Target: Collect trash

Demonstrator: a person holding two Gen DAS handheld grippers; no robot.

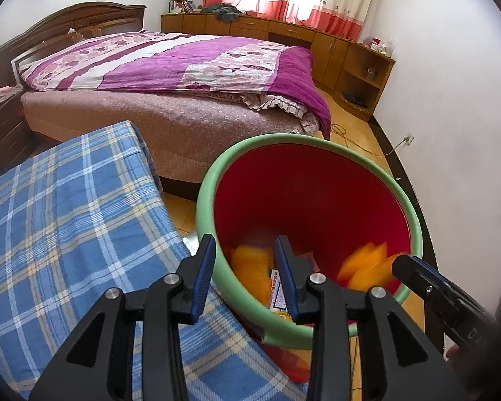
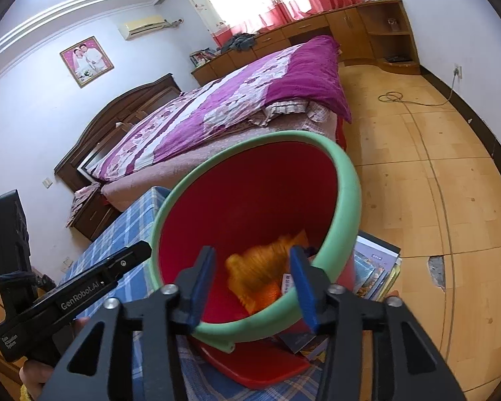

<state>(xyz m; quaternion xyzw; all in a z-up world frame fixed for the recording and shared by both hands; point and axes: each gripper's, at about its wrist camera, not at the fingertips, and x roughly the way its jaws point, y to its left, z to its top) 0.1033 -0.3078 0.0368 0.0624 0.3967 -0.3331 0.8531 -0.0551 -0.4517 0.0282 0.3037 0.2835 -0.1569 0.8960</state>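
Trash sits down in the bottom of our red bin (image 1: 312, 200), the one with the green rim (image 1: 203, 200). Our left gripper (image 1: 247, 280) is open wide, and the rim passes between its two fingers, one outside and one inside the bin. We cannot tell if the fingers touch the rim. Our right gripper (image 2: 252, 287) is open wide too and holds nothing. It hangs over the near edge of the bin, pointing in.

Inside the bin we see orange wrappers (image 2: 262, 274), blurry in both views, and a small white printed pack (image 1: 279, 292) beside them. They look light, thin and crinkly, so we think they will bend and slip if pinched softly. A fold or a corner seems the best place to grab one.

The bin looks like stiff plastic, and its thick rim seems a good spot to hold. It leans beside a blue checked cloth (image 1: 66, 217). Some books (image 2: 375, 267) lie on the wooden floor (image 2: 434, 183) next to the bin. Farther off is a bed with a purple quilt (image 1: 183, 60).
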